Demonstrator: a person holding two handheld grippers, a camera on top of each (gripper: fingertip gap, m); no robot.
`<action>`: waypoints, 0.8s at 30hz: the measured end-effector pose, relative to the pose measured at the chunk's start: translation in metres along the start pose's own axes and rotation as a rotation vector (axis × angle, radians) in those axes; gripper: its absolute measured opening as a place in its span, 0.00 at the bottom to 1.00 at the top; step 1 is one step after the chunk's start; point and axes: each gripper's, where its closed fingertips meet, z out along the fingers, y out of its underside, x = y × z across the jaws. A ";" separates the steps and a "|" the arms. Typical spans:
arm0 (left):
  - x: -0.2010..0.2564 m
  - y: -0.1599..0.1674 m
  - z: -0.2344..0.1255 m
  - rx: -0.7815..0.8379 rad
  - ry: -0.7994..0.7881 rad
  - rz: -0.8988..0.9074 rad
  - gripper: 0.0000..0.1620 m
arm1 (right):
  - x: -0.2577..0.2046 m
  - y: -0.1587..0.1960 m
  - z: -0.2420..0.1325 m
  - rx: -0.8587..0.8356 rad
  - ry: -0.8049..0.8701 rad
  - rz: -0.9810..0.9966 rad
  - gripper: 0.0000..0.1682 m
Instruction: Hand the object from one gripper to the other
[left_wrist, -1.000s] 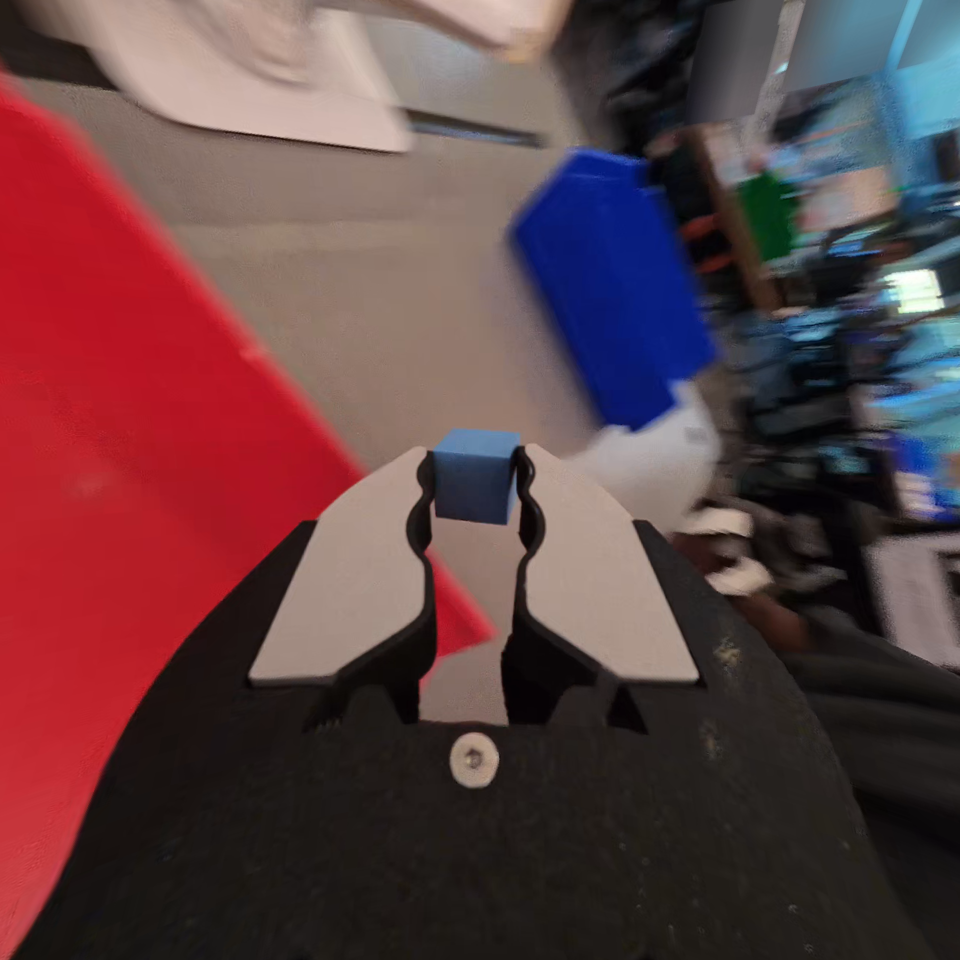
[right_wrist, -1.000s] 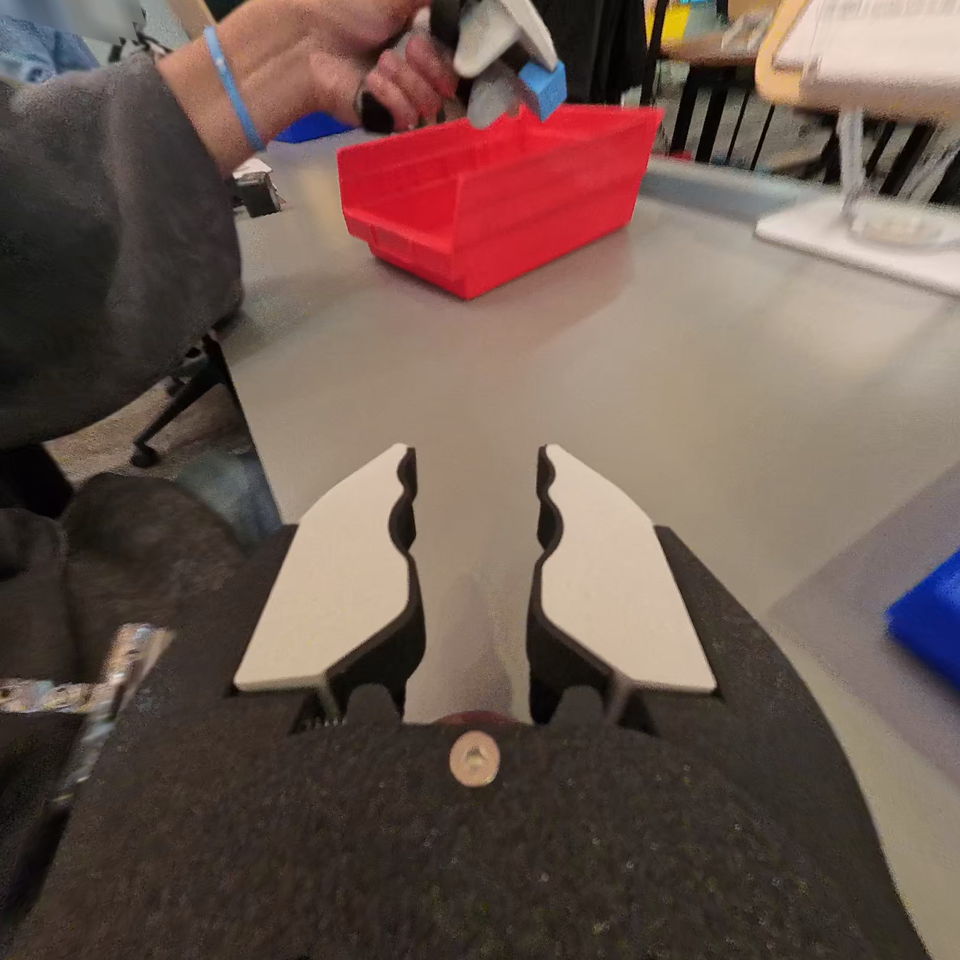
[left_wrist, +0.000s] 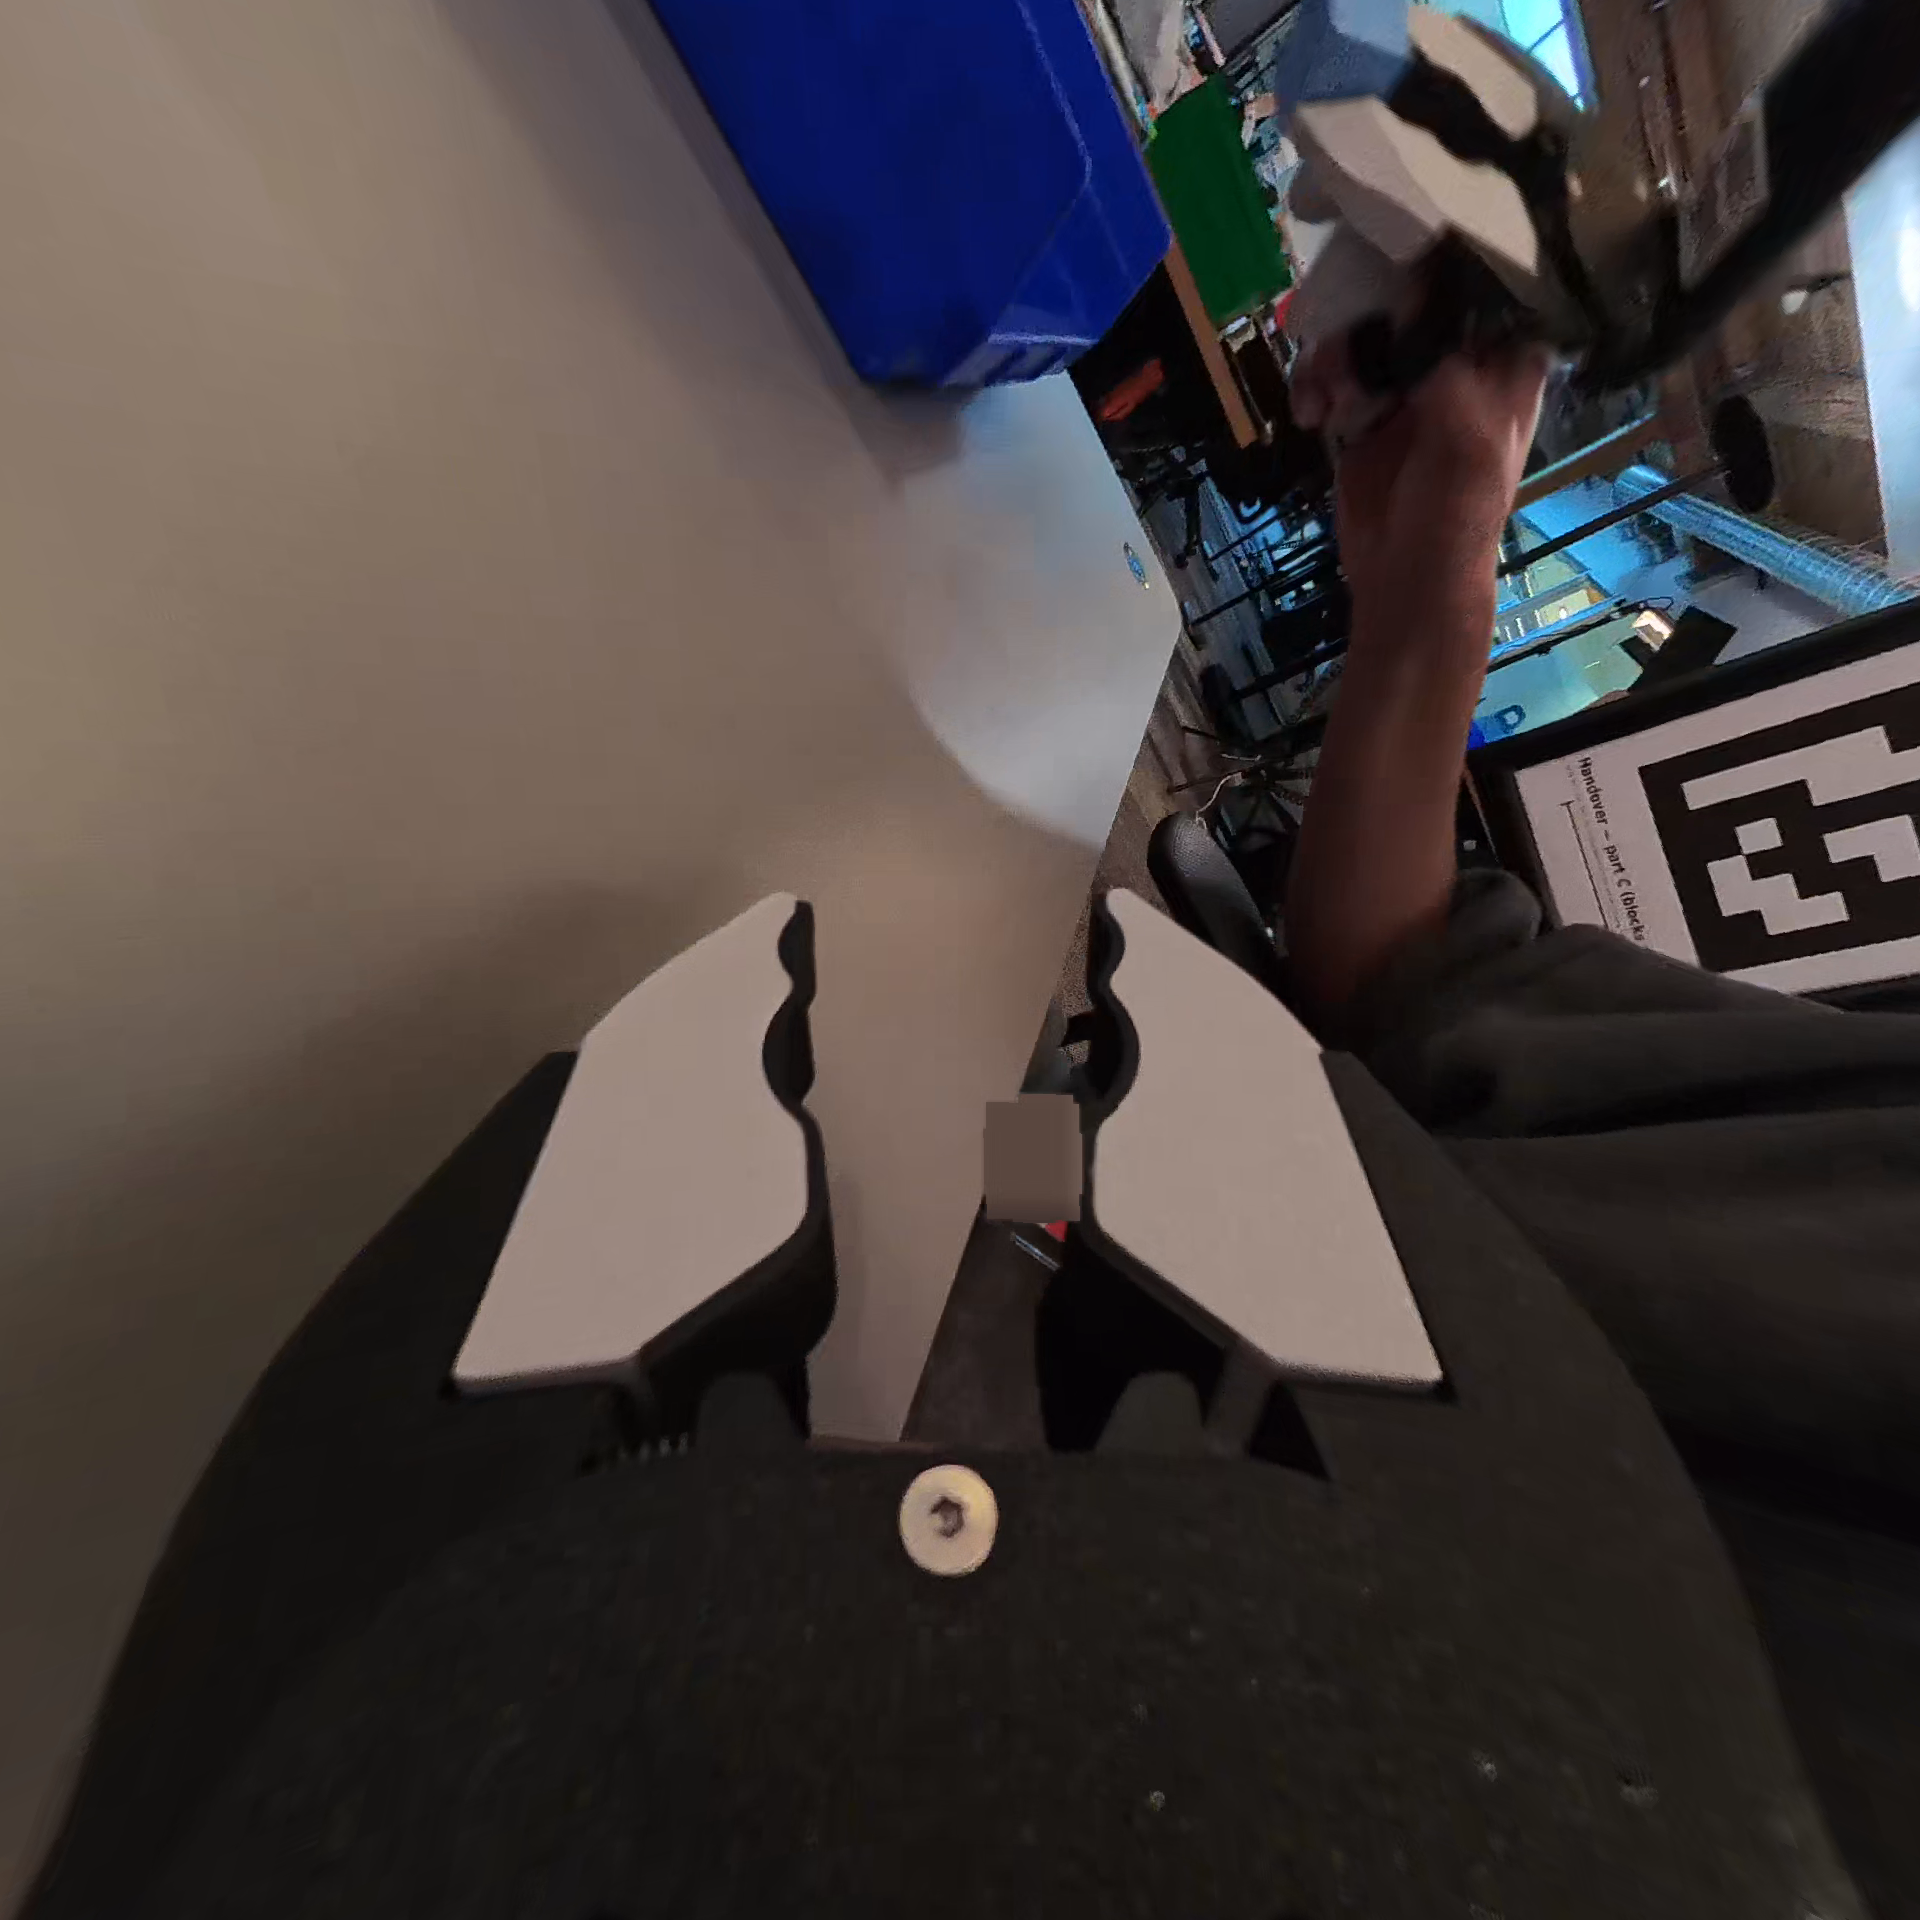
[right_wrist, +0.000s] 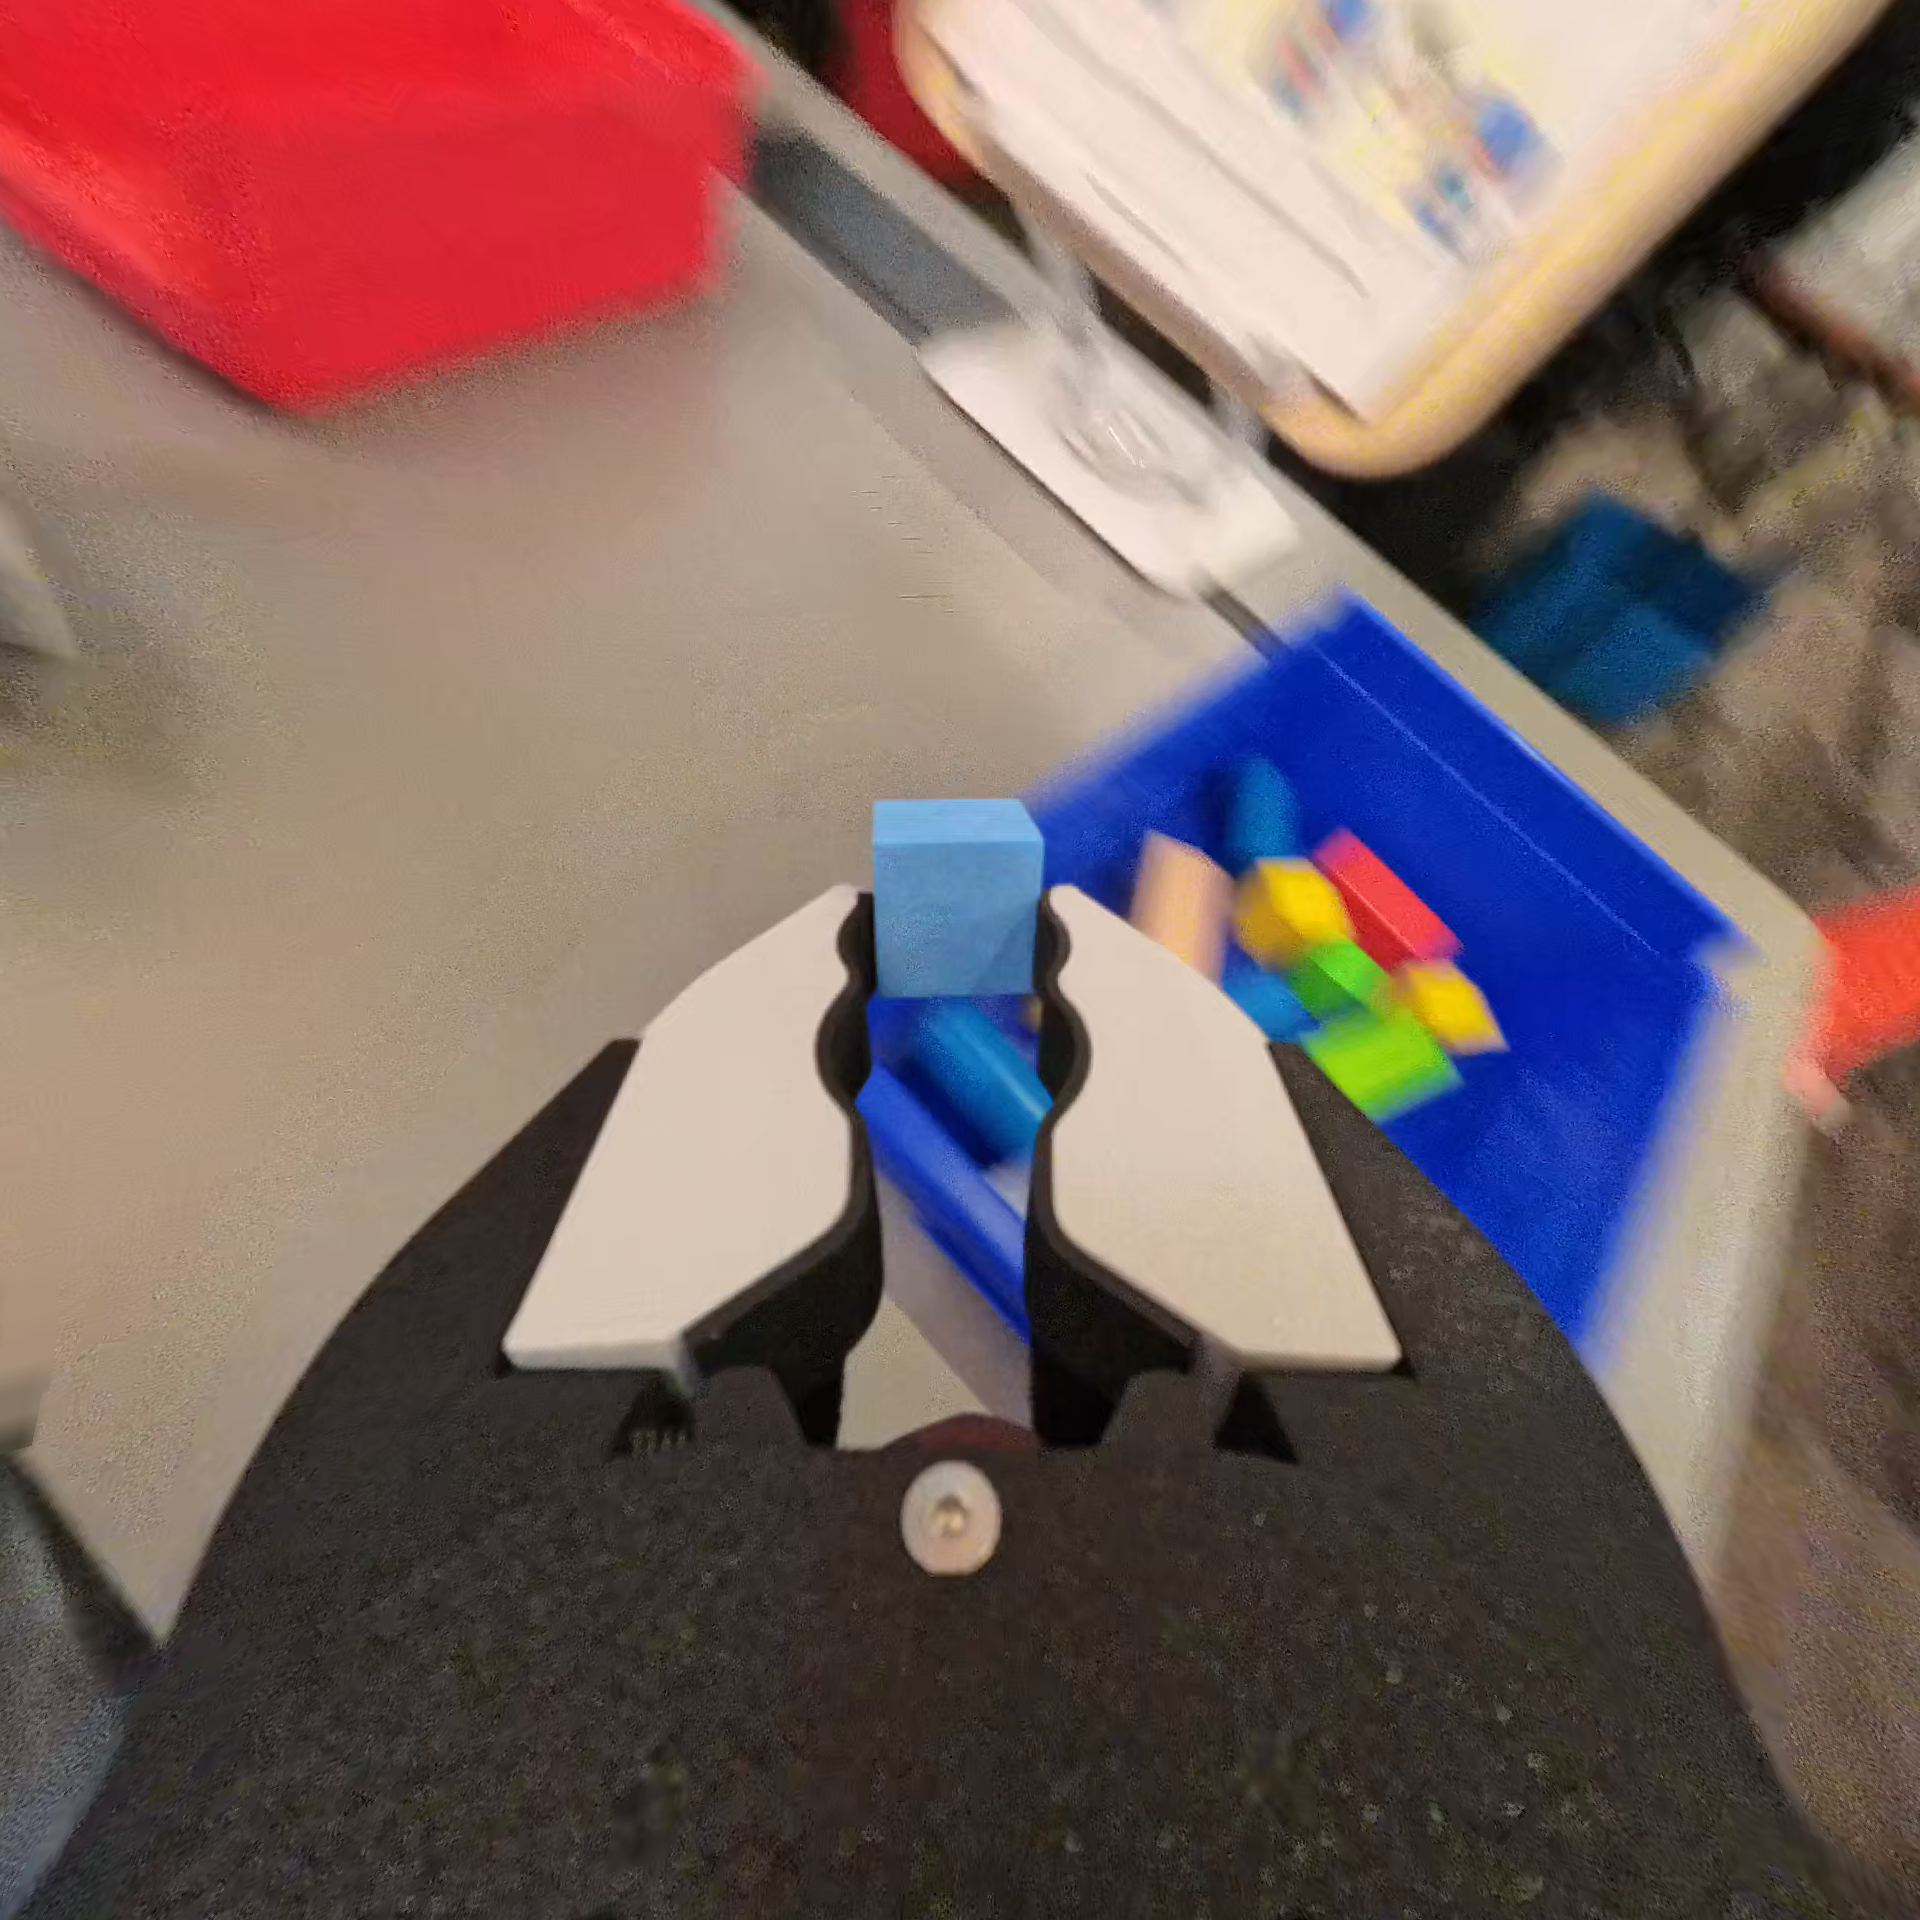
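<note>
Right gripper (right_wrist: 956, 914) pinching a light blue cube (right_wrist: 956, 899) at the fingertips. Left gripper (left_wrist: 945, 935) spread wide, nothing inside. Looks like the handing-over part is done.

Blue bin (right_wrist: 1507, 831) at about two o'clock from the cube, sitting on the grey table (right_wrist: 468, 675). Full of little colored blocks (right_wrist: 1340, 966). Red bin (right_wrist: 353, 187) far off at eleven o'clock.

Probably left to do: carry the cube over the blue bin and let go. Very blurry picture, so moving fast.
</note>
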 end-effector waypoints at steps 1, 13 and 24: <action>0.000 -0.002 0.001 0.003 -0.016 0.024 0.30 | 0.032 0.016 -0.004 -0.115 0.037 0.026 0.17; 0.009 0.005 0.004 -0.038 -0.071 0.143 0.29 | 0.059 0.166 0.016 -1.241 -0.192 0.435 0.17; 0.011 0.002 0.000 -0.031 -0.069 0.151 0.29 | 0.071 0.193 0.032 -1.422 -0.142 0.437 0.17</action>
